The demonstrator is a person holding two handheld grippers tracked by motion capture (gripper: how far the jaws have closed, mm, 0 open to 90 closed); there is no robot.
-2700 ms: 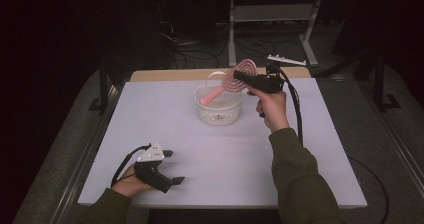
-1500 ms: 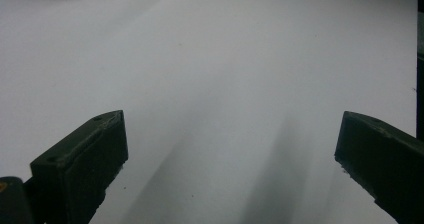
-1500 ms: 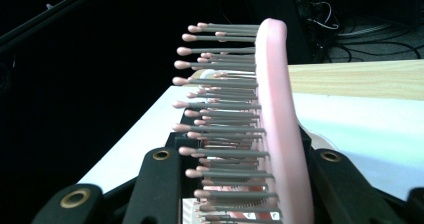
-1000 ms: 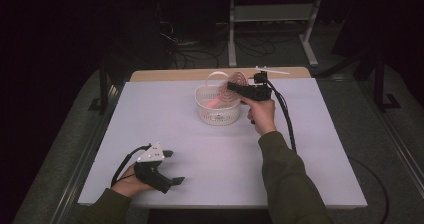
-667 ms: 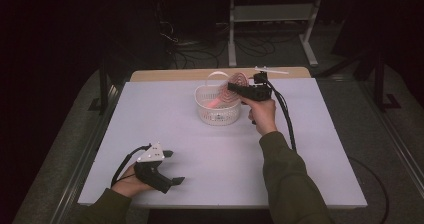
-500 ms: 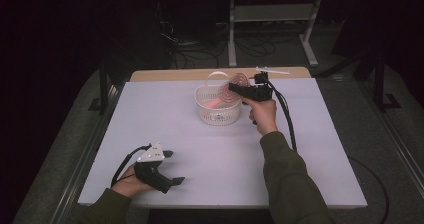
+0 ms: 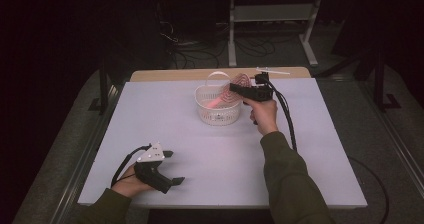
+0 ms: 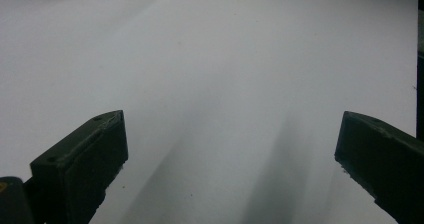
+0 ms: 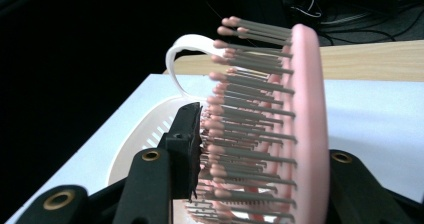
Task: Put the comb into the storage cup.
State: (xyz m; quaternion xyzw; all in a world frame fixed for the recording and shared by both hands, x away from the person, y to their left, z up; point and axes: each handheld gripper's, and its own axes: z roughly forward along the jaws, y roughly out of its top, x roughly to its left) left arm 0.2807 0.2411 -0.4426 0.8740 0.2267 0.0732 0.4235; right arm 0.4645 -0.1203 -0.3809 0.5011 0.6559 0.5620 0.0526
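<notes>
Placement nearly complete: we see the pink hairbrush lowered into the white basket, the right gripper fingers just easing apart around its head, withdrawal remaining, left gripper fingers spread over the worktop

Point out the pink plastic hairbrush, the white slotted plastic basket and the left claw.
Pink plastic hairbrush (image 9: pixel 310 129): right gripper view, smooth back of the head.
White slotted plastic basket (image 7: pixel 218 115): high view, front wall.
Left claw (image 7: pixel 170 167): high view, midway between its fingertips.
</notes>
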